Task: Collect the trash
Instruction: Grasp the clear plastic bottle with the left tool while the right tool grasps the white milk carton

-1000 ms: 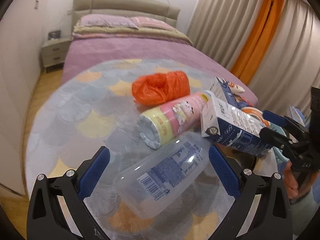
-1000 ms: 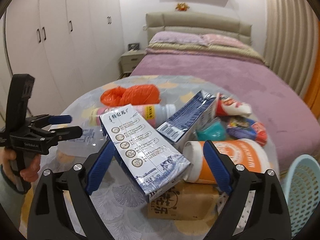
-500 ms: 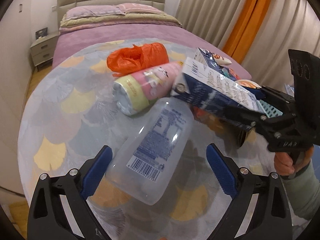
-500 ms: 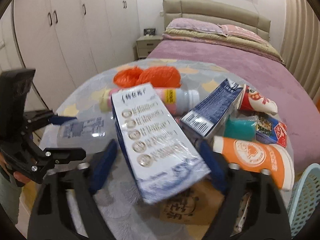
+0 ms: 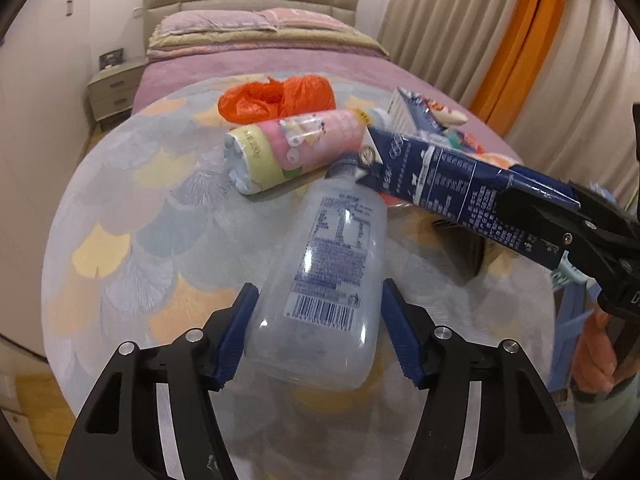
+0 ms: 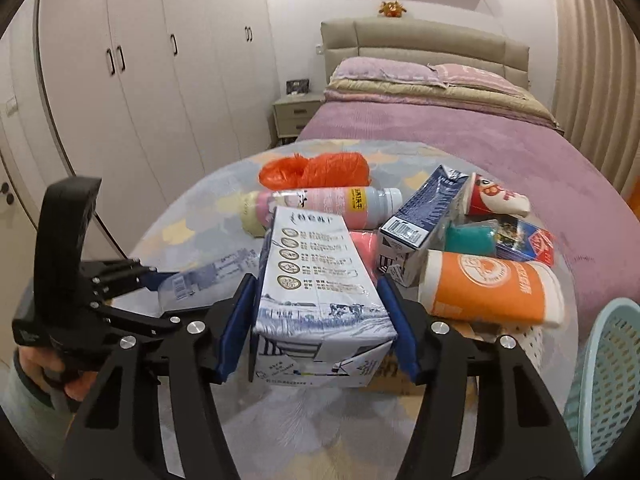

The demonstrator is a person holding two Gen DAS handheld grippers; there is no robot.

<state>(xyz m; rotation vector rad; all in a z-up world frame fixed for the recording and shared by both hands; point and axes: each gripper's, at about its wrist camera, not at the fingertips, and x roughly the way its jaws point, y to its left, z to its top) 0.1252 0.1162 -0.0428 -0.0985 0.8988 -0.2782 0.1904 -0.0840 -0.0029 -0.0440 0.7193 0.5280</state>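
**Gripping two pieces of trash at once over a cluttered table**

Clamping a clear plastic bottle [image 5: 328, 280], the left hand-held gripper [image 5: 316, 340] works beside the right hand-held gripper [image 6: 316, 332], which pinches a milk carton [image 6: 320, 292] above the table [image 5: 120, 216]. Both pickups look done; next, seemingly, comes carrying each to the blue basket [image 6: 608, 380] at the table's right edge.

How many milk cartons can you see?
2. One milk carton is squeezed between the right gripper fingers. A second carton lies on the round table, beside the orange cup. More might hide in the pile.
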